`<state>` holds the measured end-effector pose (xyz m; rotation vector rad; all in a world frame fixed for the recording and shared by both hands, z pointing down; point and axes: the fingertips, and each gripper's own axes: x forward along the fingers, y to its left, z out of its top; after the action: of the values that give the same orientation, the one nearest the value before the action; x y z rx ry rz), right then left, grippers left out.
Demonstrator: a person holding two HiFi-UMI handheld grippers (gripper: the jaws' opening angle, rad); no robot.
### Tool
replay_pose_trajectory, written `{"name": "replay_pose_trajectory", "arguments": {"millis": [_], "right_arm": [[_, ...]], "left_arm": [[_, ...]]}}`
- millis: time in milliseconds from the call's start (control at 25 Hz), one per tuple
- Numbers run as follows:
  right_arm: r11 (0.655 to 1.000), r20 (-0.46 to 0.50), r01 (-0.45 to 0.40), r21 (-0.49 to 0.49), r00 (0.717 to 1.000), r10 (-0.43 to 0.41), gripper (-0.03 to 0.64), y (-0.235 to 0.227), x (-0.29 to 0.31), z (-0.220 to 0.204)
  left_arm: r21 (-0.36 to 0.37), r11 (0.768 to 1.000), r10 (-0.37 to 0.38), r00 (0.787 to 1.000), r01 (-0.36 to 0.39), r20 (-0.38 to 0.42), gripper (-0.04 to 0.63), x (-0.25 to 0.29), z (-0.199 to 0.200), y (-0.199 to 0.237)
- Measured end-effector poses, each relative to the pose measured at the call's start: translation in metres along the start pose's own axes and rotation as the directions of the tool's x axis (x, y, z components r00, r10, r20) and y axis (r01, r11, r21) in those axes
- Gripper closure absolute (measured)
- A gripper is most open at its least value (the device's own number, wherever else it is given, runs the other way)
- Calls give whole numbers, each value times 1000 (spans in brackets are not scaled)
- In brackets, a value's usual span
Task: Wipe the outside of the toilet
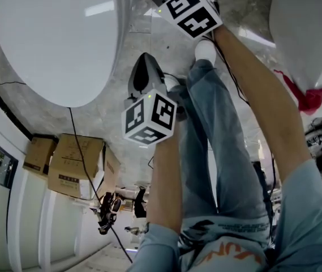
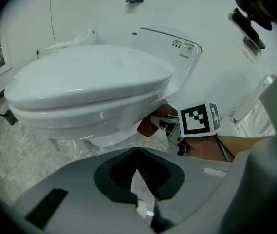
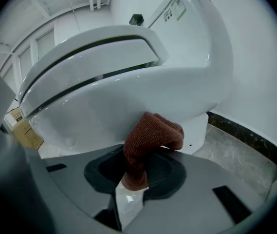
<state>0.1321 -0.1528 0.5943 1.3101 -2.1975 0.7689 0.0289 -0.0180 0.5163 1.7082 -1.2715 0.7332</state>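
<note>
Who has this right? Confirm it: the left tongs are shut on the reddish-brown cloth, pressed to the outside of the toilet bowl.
Wrong tongs. The right tongs are shut on the reddish-brown cloth, pressed to the outside of the toilet bowl. The right gripper view shows it. The left tongs hold no cloth.

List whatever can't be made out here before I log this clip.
Head view: jaws of the right gripper and its cloth, behind the toilet and the top edge.
Left gripper view: print on the toilet's label, too small.
Right gripper view: where the cloth meets the toilet, covered by the cloth itself.
Head view: print on the cardboard boxes, too small.
</note>
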Motion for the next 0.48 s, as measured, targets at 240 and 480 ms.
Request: {"name": "replay_pose_trajectory", "arguments": {"millis": [240, 480], "right_arm": [[998, -27, 8, -66, 1000, -10, 529, 20, 0, -10], [997, -37, 43, -69, 998, -46, 529, 39, -2, -13]], "left_arm": [[-46, 999, -4, 1000, 5, 21, 603, -13, -7, 21], [-64, 998, 6, 999, -3, 37, 603, -32, -12, 52]]}}
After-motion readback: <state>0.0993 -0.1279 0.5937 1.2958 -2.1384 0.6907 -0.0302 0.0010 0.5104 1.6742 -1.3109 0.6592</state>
